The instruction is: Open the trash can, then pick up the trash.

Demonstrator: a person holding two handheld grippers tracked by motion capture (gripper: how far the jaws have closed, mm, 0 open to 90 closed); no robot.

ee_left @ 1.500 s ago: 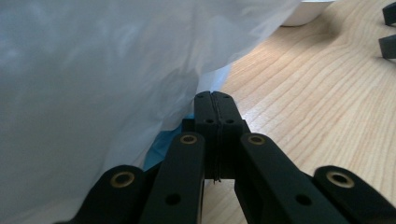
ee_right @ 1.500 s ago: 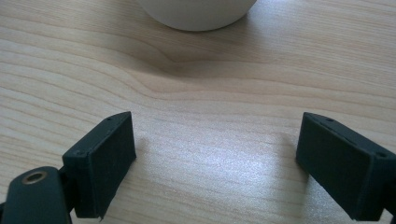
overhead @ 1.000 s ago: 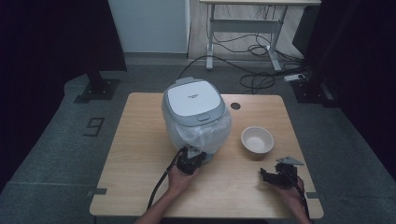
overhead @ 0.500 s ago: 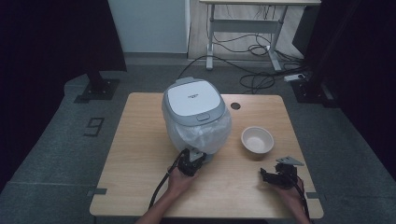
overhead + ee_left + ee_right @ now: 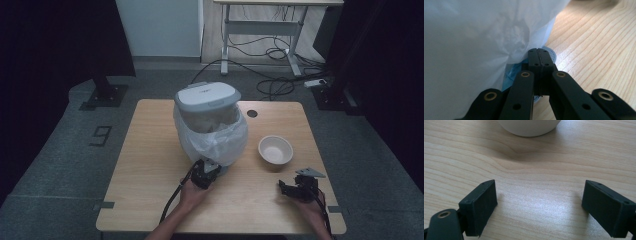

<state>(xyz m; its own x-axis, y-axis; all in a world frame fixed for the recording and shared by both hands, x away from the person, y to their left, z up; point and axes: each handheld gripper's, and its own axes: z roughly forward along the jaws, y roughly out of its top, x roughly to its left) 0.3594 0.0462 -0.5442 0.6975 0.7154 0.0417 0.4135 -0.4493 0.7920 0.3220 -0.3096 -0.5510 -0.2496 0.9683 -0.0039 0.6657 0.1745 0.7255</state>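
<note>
Compared with a second ago, the left gripper (image 5: 206, 171) is sitting lower against the bag's (image 5: 215, 142) base, jaws pressed together, probably pinching plastic, suggesting the bag is being tugged off the rice cooker (image 5: 206, 100). The bowl (image 5: 275, 149) is standing just beside; the right gripper (image 5: 295, 190) is resting spread wide
</note>
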